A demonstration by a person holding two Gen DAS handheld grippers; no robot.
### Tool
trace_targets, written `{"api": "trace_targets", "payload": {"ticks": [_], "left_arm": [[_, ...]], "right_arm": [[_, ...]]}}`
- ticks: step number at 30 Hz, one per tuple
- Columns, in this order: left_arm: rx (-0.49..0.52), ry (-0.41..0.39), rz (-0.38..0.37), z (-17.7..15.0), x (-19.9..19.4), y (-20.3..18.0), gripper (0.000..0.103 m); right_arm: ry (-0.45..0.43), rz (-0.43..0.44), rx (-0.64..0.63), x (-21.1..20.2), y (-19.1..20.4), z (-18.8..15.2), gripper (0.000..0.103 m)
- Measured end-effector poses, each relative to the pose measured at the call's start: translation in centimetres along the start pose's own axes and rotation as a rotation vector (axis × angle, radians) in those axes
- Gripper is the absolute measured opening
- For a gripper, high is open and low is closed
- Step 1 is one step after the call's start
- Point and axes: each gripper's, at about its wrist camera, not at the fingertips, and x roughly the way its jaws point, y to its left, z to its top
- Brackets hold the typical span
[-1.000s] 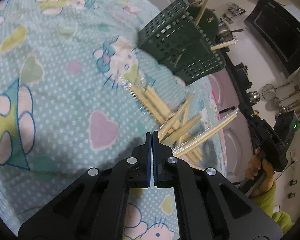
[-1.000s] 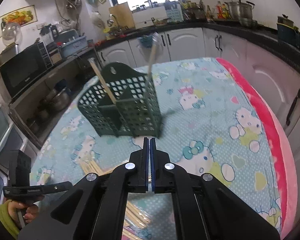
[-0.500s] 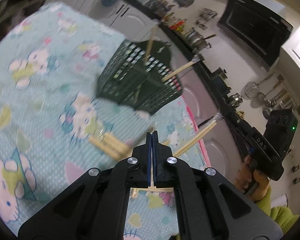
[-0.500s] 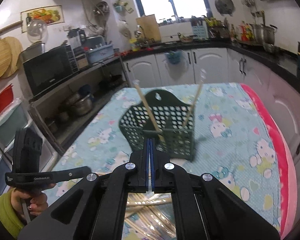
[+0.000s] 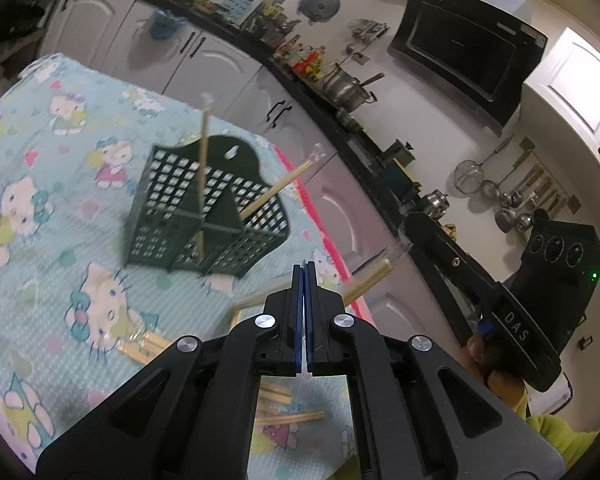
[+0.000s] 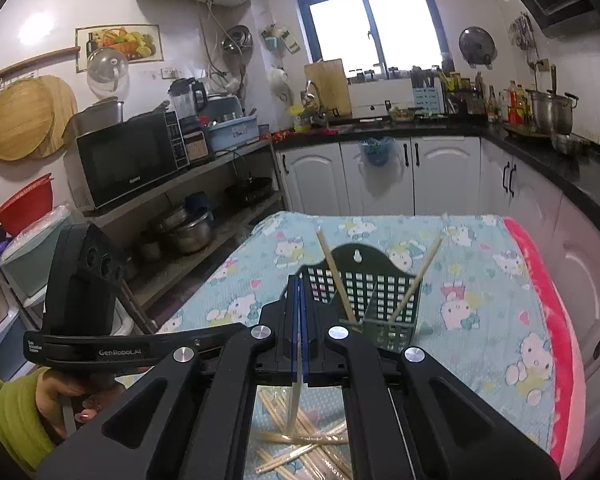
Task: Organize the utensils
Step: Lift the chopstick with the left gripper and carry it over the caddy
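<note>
Tools raised above table point(image 6: 480, 344): left tool point(image 5: 304, 280) clenched empty; right tool point(image 6: 299, 292) gripping wrapped chopstick point(image 6: 294, 408)

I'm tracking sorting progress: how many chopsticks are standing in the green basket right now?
2. In the green basket, one chopstick leans left and the other chopstick leans right, seen from the right wrist. A third chopstick is clamped in the right claw, outside it.

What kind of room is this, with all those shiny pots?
It looks like a home kitchen. There is a black microwave oven on a shelf, a big steel pot on the dark counter, and metal ladles hanging on the wall. A green plastic utensil basket stands on the cartoon-cat tablecloth.
</note>
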Motion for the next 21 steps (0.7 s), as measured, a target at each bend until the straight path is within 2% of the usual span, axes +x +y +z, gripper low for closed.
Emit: {"api": "trace_targets", "payload": {"ticks": [10, 21], "left_arm": [[0.063, -0.020, -0.033, 2.5, 0.1, -2.8, 0.000], [0.125, -0.090, -0.070, 6.7, -1.3, -6.1, 0.000]], "right_arm": [[-0.049, -0.026, -0.020, -1.0, -0.4, 2.5, 0.001], [-0.134, -0.066, -0.034, -2.5, -1.3, 5.8, 0.001]]}}
